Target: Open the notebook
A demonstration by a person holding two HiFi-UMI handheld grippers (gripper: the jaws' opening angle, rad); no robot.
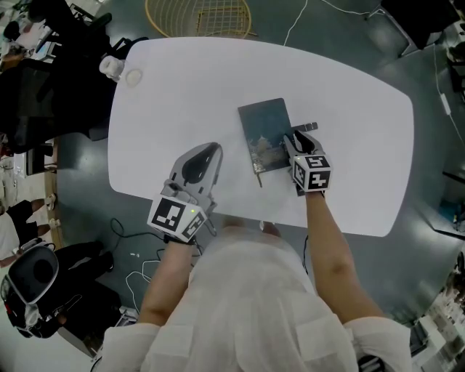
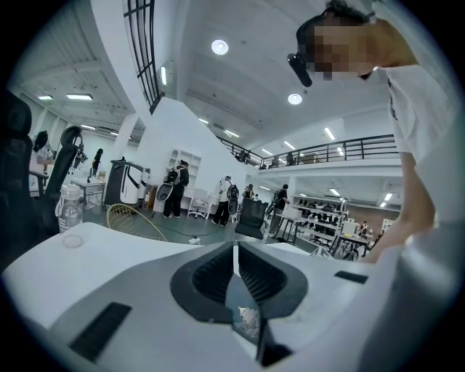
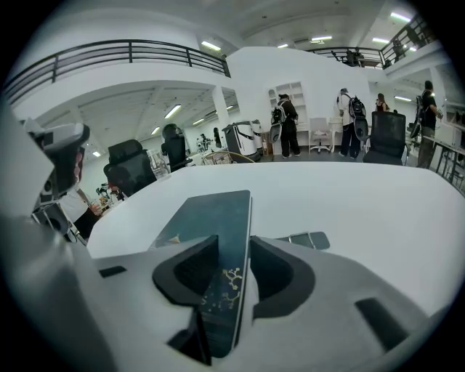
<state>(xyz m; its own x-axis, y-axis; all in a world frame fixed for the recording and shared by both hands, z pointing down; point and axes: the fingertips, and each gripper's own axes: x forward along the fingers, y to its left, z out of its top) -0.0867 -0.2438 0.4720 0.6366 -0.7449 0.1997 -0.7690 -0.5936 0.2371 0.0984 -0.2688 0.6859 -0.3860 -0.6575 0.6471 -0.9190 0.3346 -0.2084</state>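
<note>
A dark teal notebook (image 1: 263, 127) lies closed on the white table (image 1: 189, 80), right of centre. My right gripper (image 1: 294, 138) has come down at its near right edge. In the right gripper view the cover (image 3: 211, 218) with its gold print fills the gap of the right gripper (image 3: 231, 251), whose jaws stand a little apart: one pad sits over the cover, the other at its right edge. I see no grip on it. My left gripper (image 1: 211, 149) rests on the table left of the notebook, with the pads of the left gripper (image 2: 235, 254) together on nothing.
A small dark tab (image 1: 310, 126) lies on the table just right of the notebook. A white ring-shaped lid (image 1: 134, 76) and a white lump (image 1: 110, 67) sit at the table's far left corner. A gold wire basket (image 1: 197, 16) stands beyond the far edge.
</note>
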